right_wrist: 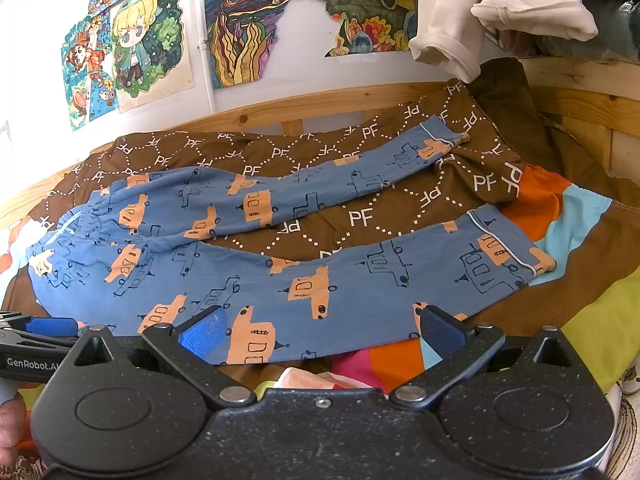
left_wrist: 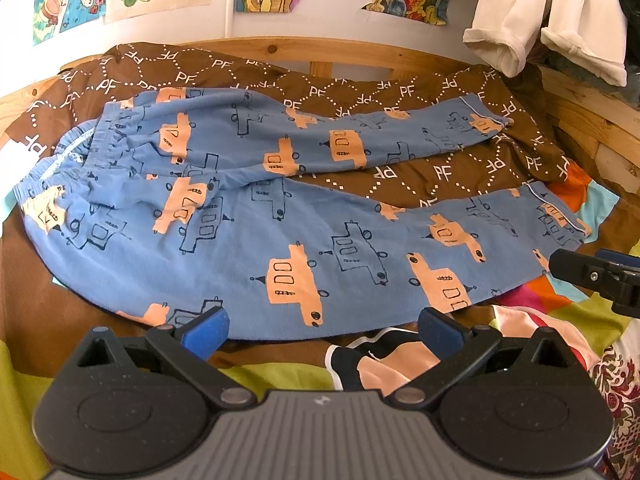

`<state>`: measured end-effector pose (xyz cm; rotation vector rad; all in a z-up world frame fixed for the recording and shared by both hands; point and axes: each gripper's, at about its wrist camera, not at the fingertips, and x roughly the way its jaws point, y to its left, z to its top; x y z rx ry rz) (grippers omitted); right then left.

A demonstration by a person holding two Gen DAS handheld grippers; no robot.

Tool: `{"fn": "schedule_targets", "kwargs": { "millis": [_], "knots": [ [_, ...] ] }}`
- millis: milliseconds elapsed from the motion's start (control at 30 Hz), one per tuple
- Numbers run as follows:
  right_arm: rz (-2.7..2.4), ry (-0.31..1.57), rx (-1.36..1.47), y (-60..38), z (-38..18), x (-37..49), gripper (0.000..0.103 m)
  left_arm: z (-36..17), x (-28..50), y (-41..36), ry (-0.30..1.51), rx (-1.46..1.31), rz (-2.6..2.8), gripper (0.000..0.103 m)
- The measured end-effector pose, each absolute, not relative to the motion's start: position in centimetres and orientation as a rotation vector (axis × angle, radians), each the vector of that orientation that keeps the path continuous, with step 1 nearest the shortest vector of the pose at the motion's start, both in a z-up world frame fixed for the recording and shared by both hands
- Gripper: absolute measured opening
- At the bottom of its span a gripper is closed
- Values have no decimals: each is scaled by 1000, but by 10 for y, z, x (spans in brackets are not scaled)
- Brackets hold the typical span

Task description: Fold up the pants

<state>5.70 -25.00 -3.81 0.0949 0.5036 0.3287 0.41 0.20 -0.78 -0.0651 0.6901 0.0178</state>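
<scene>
Pants: blue cotton pyjama pants with orange and outlined car prints [left_wrist: 320,248] lie spread flat on the bed, waistband to the left, both legs running right and parted in a V.
Bedding: a brown quilt printed with white "PF" letters [left_wrist: 420,176] shows between the legs (a patchwork of green, orange and pink cloth [left_wrist: 560,308] lies nearer the cameras).
Left claw: the black left claw with blue pads [left_wrist: 322,328] hovers wide open at the near edge of the lower leg, gripping nothing.
Right claw: the black right claw [right_wrist: 320,330] is likewise spread open over the same edge, further toward the cuff.
Backdrop: a pine bed frame [right_wrist: 320,108], colourful drawings [right_wrist: 148,40] on the white wall, cream garments [left_wrist: 540,20] hanging at right.
</scene>
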Motion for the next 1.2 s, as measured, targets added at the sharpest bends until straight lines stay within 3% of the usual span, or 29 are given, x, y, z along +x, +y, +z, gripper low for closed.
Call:
{"fn": "schedule_targets", "kwargs": {
  "millis": [433, 700, 1200],
  "knots": [
    [324, 504, 100, -250, -36, 56, 102, -9, 11, 6, 717, -78, 43, 103],
    [422, 493, 114, -263, -6, 72, 102, 11, 37, 12, 682, -83, 73, 103],
    [749, 511, -142, -254, 49, 200, 102, 86, 145, 60, 700, 197, 48, 103]
  ]
}}
